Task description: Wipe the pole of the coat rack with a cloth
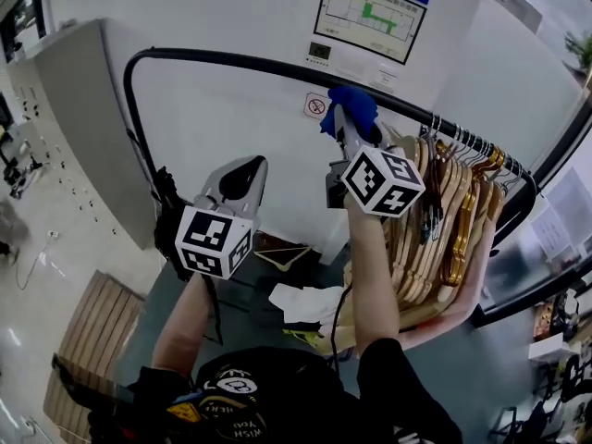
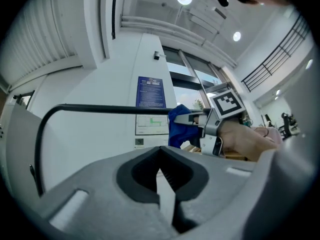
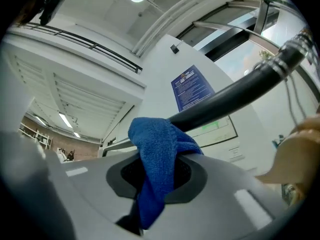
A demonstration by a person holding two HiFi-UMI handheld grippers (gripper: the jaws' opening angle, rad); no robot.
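The coat rack's black pole (image 1: 277, 66) arches from the left and runs rightward toward the hangers. A blue cloth (image 1: 351, 107) is pressed against the pole, with my right gripper (image 1: 349, 128) shut on it. In the right gripper view the cloth (image 3: 157, 164) hangs out of the jaws and touches the pole (image 3: 235, 96). My left gripper (image 1: 242, 176) is held lower left, away from the pole, shut and with nothing in it. From the left gripper view I see the pole (image 2: 100, 108), the cloth (image 2: 180, 126) and the right gripper (image 2: 197, 119) beyond my shut left gripper (image 2: 162, 184).
Several wooden hangers (image 1: 444, 211) crowd the pole's right half. A white wall with posted notices (image 1: 370, 12) stands behind the rack. A wooden slatted board (image 1: 88, 331) lies on the floor at lower left, and white items (image 1: 305, 302) sit on the rack's base.
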